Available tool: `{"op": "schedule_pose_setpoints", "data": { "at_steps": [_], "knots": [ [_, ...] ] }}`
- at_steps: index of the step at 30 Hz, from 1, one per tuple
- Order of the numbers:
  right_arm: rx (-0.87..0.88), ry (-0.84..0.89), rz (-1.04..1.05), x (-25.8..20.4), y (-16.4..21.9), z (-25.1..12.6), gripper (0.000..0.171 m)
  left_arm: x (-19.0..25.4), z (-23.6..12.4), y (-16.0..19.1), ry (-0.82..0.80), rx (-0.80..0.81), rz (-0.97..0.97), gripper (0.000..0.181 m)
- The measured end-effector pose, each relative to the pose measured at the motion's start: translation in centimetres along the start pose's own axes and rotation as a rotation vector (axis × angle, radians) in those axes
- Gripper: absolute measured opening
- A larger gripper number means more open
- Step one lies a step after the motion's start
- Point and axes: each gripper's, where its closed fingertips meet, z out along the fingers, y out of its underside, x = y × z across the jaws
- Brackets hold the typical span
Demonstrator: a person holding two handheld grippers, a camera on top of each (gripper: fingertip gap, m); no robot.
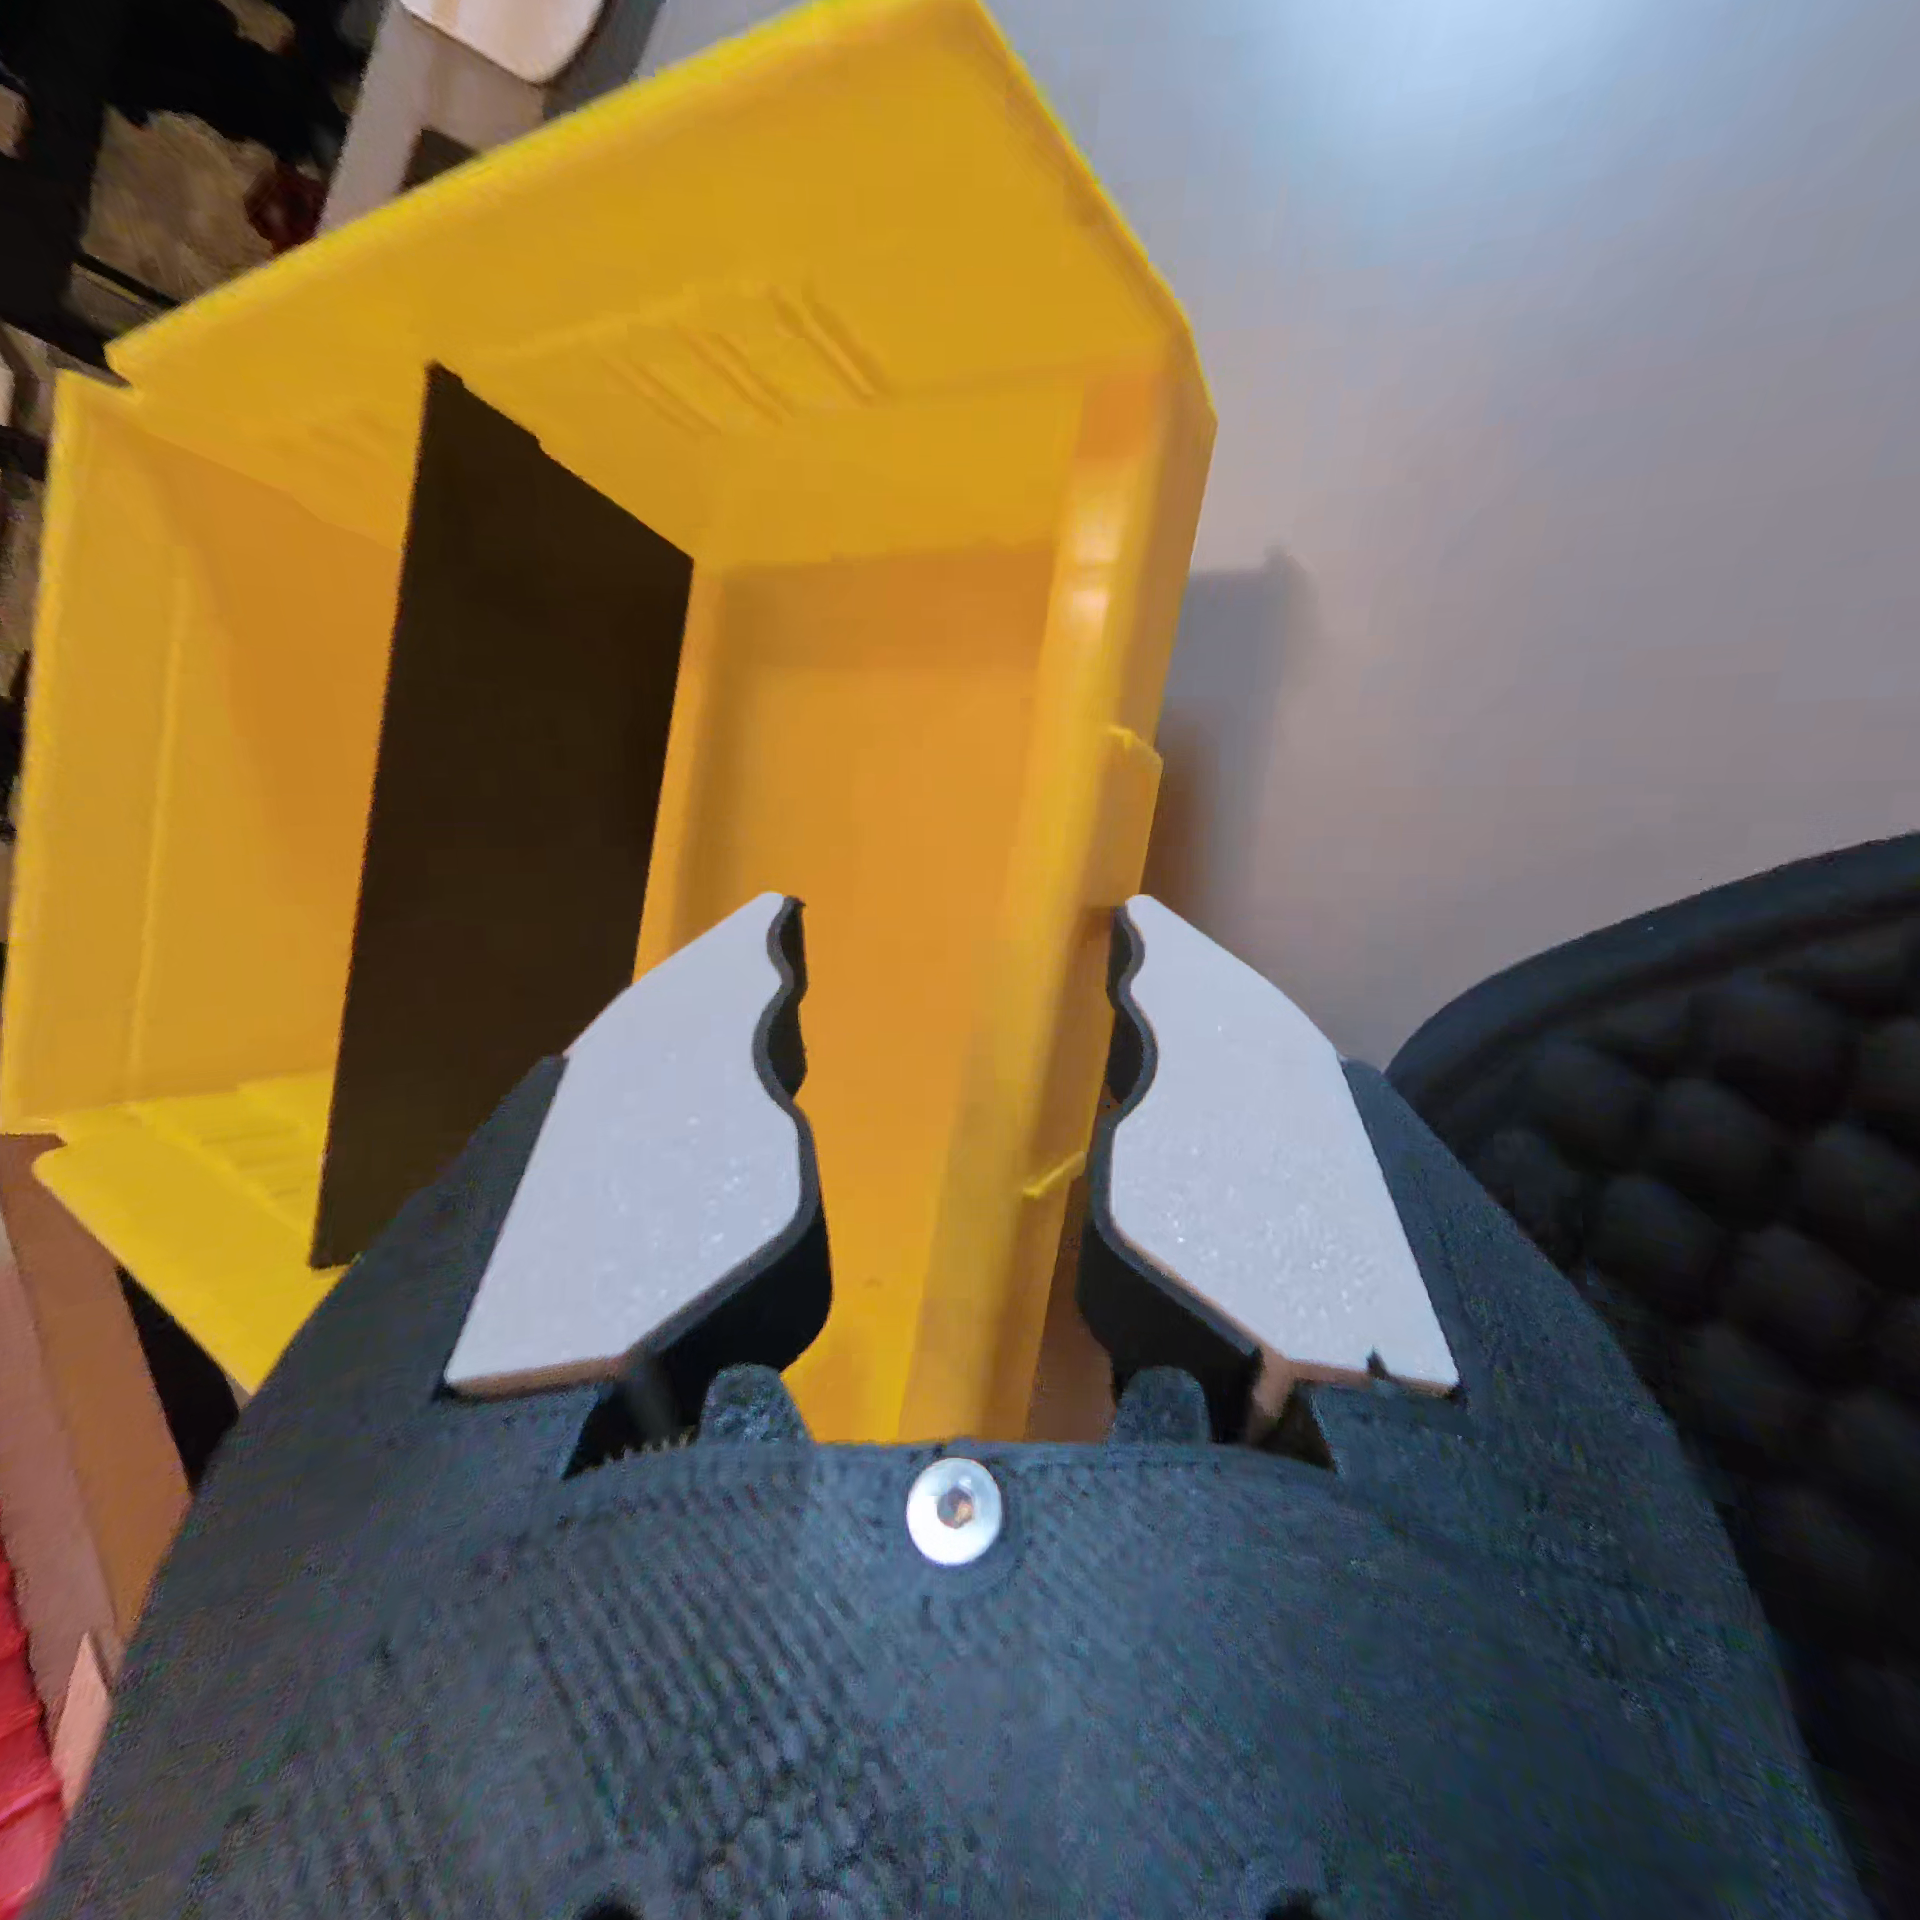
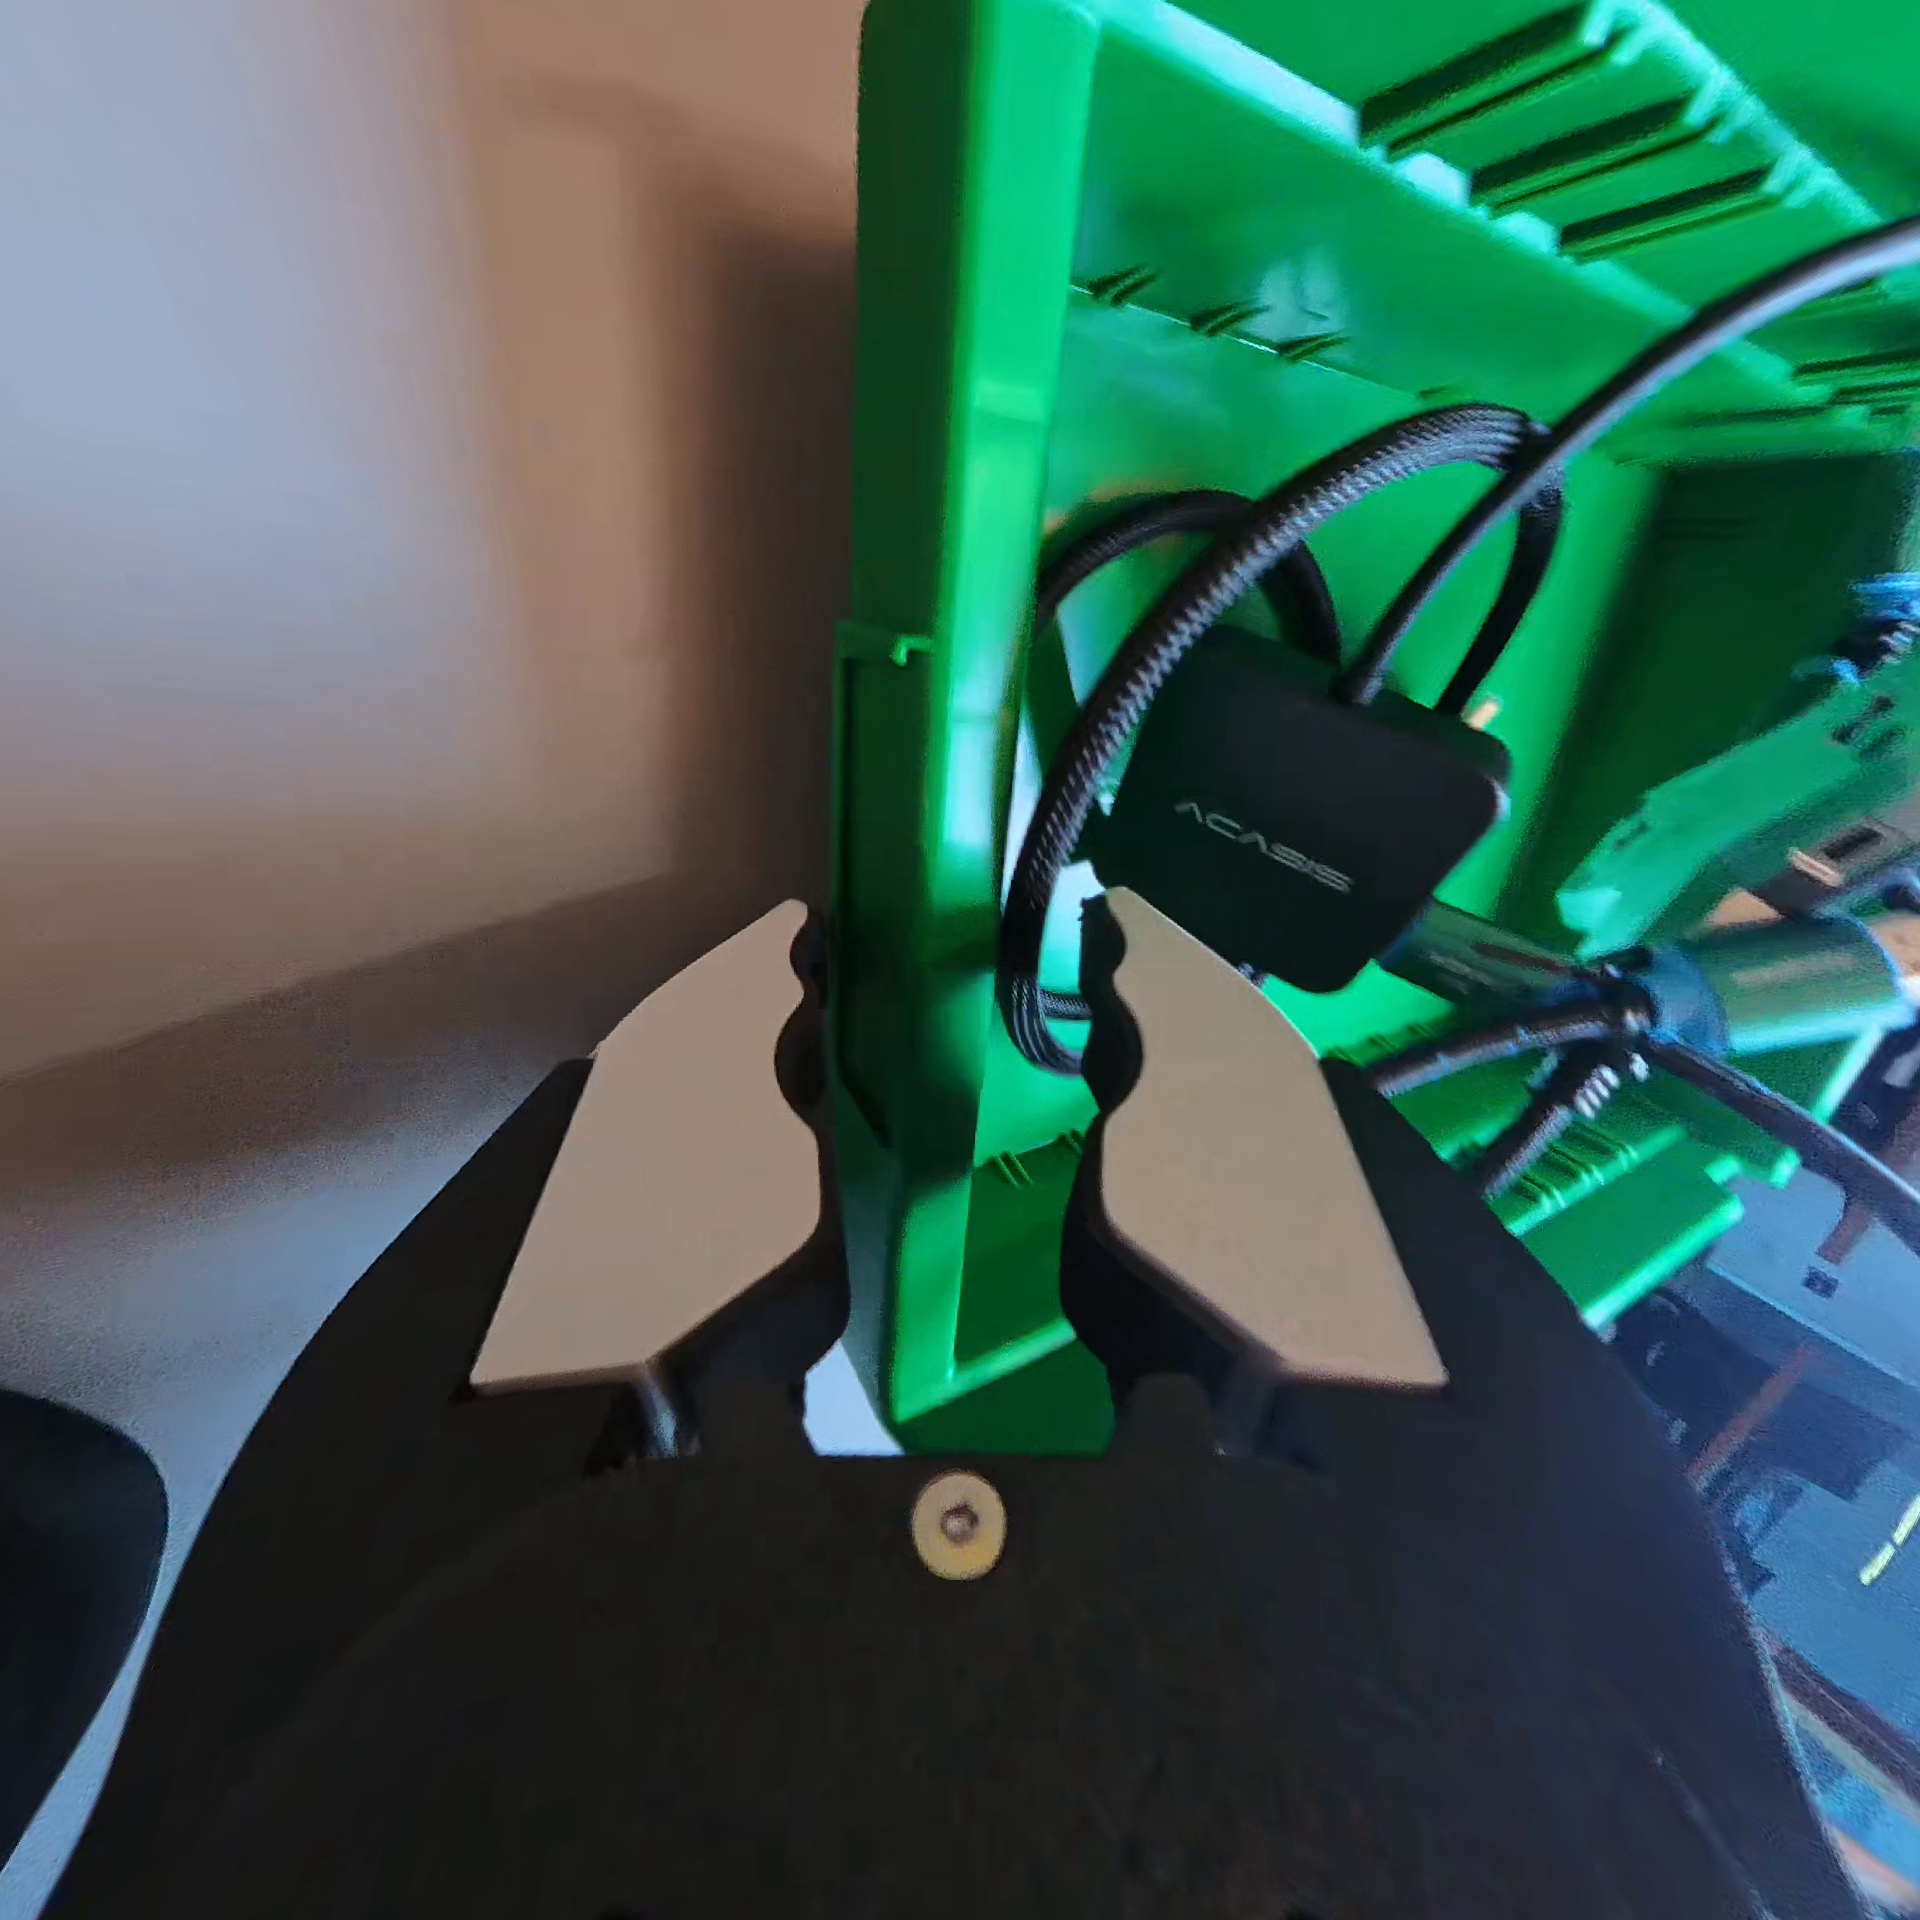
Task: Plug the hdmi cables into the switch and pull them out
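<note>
Left gripper: fingers apart, nothing between them. They straddle the right wall of a yellow bin, wall edge running from 6 toward 12 through the gap; contact unclear. Inside the bin, a flat black panel stands at 10 o'clock from the fingertips. Pale wall at 1–3 o'clock. Black bumpy cushion at 3–4 o'clock, just beside the gripper body. Red thing at the 8 o'clock edge, too cut off to tell.

Right gripper: fingers apart, gripping nothing. The left wall of a green bin sits in the gap, close to the left finger; touching or not, cannot tell. Switch, a black square box with pale lettering, lies inside the bin at 2 o'clock from the fingertips, just beside the right fingertip. A braided black cable loops from 12 down past the switch's left side to the right fingertip. A thin black cable runs from the switch's top edge toward 2 o'clock. Plug ends and more cables at 3 o'clock, blurred; whether any sit in the switch, cannot tell. Beige wall at 9–11 o'clock. Dark rounded thing at 8 o'clock.
</note>
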Motion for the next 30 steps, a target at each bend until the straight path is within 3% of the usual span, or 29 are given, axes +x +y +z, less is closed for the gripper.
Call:
{"op": "schedule_pose_setpoints", "data": {
  "at_steps": [1,8,11,13,18,27,30],
  "knots": [
    [0.008,-0.024,-0.009,-0.3,-0.3,0.5,0.042,-0.1,0.2,0.1,0.018,-0.004,0.001,0.058],
    [-0.001,-0.040,-0.065,-1.1,-0.5,1.1,0.035,1.0,0.1,3.3,0.189,-0.264,0.079,0.057],
    [0.005,-0.043,-0.115,-2.4,-0.5,0.3,0.035,1.0,1.7,4.6,0.166,-0.330,0.159,0.029],
    [0.011,-0.041,-0.151,-3.6,-0.6,-0.3,0.036,0.8,2.1,3.9,0.129,-0.305,0.191,0.029],
    [0.078,-0.001,-0.254,-6.7,-1.5,-2.3,0.037,2.4,2.6,1.0,0.097,-0.234,0.285,0.030],
    [0.269,0.045,-0.372,-12.2,-4.1,-5.7,0.040,5.7,5.6,-7.3,0.148,-0.011,0.580,0.030],
    [0.342,0.108,-0.371,-13.2,-4.6,-6.7,0.041,5.1,6.2,-9.7,0.058,0.089,0.570,0.033]
  ]
}}
